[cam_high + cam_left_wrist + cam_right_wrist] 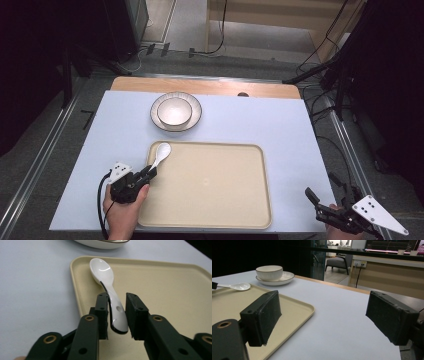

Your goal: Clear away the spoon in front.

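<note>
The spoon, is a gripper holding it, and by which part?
The left gripper has the white spoon by its handle end, which sits between the jaws; whether they squeeze it tight cannot be told. The right gripper holds nothing.

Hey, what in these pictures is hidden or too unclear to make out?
- Left gripper view: whether the jaws pinch the spoon or merely flank it; a gap shows on one side.
- High view: the spoon's handle end, covered by the left gripper.
- High view: the right gripper is partly cut off by the bottom edge.
- Right gripper view: the bowl's inside, hidden by its own wall.
</note>
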`<state>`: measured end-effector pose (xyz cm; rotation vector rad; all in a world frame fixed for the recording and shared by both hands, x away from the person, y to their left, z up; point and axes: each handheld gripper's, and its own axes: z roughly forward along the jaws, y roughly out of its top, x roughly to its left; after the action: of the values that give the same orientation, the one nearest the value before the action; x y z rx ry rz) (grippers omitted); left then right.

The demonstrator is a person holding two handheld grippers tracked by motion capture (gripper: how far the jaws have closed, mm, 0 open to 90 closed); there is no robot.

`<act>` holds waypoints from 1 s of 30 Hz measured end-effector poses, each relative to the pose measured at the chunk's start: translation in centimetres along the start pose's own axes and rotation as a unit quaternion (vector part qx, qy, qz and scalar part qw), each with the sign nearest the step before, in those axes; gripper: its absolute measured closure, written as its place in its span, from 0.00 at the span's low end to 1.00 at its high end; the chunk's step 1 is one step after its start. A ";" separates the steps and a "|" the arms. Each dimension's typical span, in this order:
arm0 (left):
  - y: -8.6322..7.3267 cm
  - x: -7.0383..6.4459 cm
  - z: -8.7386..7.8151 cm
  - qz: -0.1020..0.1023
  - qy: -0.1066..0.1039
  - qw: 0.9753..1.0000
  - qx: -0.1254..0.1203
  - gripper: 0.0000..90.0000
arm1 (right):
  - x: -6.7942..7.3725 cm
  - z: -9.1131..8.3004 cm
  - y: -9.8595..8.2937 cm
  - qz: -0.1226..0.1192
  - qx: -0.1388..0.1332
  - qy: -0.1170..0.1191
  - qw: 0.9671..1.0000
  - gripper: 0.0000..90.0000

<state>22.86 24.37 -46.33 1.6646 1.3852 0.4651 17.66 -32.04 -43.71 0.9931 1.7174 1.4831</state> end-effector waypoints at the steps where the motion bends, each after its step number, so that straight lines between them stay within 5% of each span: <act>1: 0.0 0.0 0.0 -0.001 0.000 1.000 0.002 0.78 | 0.0 0.0 0.0 0.000 0.000 0.000 1.000 0.14; 14: 0.6 0.1 -0.2 0.020 -0.015 1.000 0.005 0.37 | 0.0 -0.1 0.0 0.000 -0.002 0.000 1.000 0.14; 24: 1.8 0.6 -1.8 0.038 -0.057 0.998 -0.016 0.00 | 0.1 0.0 0.0 0.001 0.000 0.001 1.000 0.14; 30: 2.1 0.9 -2.7 0.045 -0.061 0.997 -0.032 0.00 | 0.1 0.1 0.0 -0.002 0.000 0.001 1.000 0.14</act>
<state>22.30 26.32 -43.44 1.6793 1.1999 0.4474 17.67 -31.93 -43.68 0.9885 1.7187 1.4818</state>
